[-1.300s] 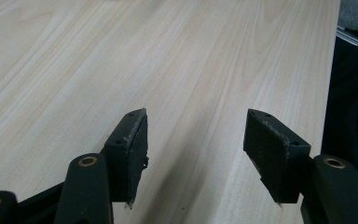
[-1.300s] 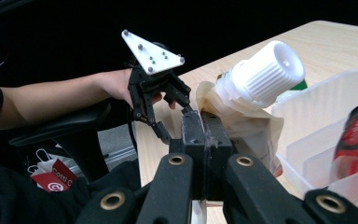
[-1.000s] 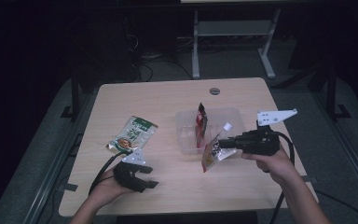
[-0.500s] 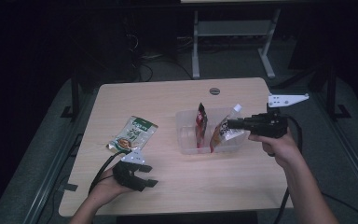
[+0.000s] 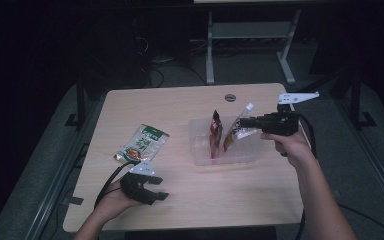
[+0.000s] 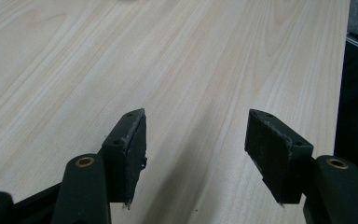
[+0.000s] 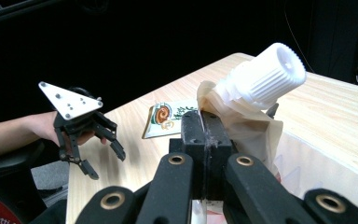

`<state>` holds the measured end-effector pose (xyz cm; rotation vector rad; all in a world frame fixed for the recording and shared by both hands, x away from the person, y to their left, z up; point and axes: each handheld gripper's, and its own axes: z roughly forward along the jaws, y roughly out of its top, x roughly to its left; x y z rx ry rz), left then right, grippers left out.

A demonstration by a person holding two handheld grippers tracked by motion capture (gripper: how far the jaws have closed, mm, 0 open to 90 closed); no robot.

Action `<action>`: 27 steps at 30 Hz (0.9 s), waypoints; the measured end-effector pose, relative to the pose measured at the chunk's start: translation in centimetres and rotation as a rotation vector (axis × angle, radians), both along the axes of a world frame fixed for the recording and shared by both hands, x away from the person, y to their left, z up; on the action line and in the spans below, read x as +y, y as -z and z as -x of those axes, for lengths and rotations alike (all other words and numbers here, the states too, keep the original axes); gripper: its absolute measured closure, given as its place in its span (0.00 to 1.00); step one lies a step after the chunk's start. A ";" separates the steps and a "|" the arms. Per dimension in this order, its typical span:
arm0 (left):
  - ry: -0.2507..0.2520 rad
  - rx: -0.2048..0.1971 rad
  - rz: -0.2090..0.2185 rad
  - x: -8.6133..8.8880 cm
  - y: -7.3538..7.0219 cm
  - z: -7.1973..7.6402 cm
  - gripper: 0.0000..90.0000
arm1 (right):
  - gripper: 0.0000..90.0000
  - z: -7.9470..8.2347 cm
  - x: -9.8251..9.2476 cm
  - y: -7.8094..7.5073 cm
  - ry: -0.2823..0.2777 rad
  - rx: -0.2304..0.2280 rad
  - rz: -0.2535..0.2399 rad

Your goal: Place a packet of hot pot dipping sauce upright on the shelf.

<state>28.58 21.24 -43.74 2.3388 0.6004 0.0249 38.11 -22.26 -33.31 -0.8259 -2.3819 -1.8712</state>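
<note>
High view: we see the right gripper (image 5: pixel 246 122) holding a spouted pouch (image 5: pixel 236 131) over the clear plastic tray (image 5: pixel 199 150), right of centre on the table (image 5: pixel 180 105). The pouch's lower part sits inside the tray beside a dark red packet (image 5: pixel 216 134); print on both is too small to read. The left gripper (image 5: pixel 152 189) rests at the near left edge, and a green packet (image 5: pixel 142 143) lies just beyond it.

Left gripper view: jaws spread, nothing between them, bare wood below.

Right gripper view: jaws pressed together, pinching the pouch's top edge just below its white ribbed cap (image 7: pixel 265 77). The pouch body is cut off behind the jaws. Farther off, we see the left gripper (image 7: pixel 103 161) with its jaws parted.
</note>
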 end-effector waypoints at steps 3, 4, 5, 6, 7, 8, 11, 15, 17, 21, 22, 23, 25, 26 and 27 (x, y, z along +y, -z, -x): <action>-0.004 0.001 0.003 0.0 0.0 0.0 0.42 | 1.00 -0.3 0.3 0.1 -0.002 0.001 0.003; -0.003 0.002 0.002 0.0 0.0 0.0 0.42 | 1.00 -0.3 0.3 0.1 -0.004 -0.003 0.003; -0.001 0.001 0.000 0.1 0.0 0.0 0.42 | 1.00 -0.4 0.3 0.2 -0.004 -0.004 0.006; -0.001 0.002 -0.002 0.1 0.0 0.0 0.42 | 1.00 -0.4 0.3 0.2 -0.001 -0.002 0.011; 0.002 -0.005 -0.005 0.1 -0.1 -0.1 0.42 | 1.00 -0.4 0.2 0.2 0.001 -0.003 0.012; 0.003 -0.005 -0.005 0.1 -0.1 -0.1 0.42 | 1.00 -0.4 0.2 0.2 0.004 -0.004 0.014; 0.004 -0.007 -0.006 0.1 -0.1 -0.1 0.42 | 1.00 -0.4 -0.2 0.1 0.012 -0.007 0.014; -0.001 0.001 -0.003 0.1 0.0 0.0 0.42 | 1.00 -0.4 -0.9 0.2 0.030 -0.008 0.017; 0.002 -0.006 -0.006 0.1 -0.1 -0.1 0.42 | 1.00 -0.4 -1.2 0.1 0.042 -0.010 0.026; 0.001 -0.005 -0.005 0.1 0.0 -0.1 0.43 | 1.00 -0.5 -1.6 0.3 0.054 -0.011 0.036; 0.001 -0.004 -0.006 0.1 0.0 -0.1 0.42 | 1.00 -0.5 -1.6 0.4 0.055 -0.010 0.042; -0.003 0.001 -0.004 0.1 0.0 0.0 0.43 | 1.00 -0.5 -1.6 0.4 0.056 -0.009 0.046; -0.003 0.002 -0.006 0.1 0.0 0.0 0.43 | 1.00 -0.6 -1.4 0.5 0.051 -0.007 0.044; -0.004 0.002 -0.006 0.1 0.0 0.0 0.43 | 1.00 -0.6 -1.3 0.6 0.047 -0.006 0.043; -0.003 0.002 -0.006 0.1 0.0 0.0 0.43 | 1.00 -0.7 -1.2 0.6 0.042 -0.005 0.046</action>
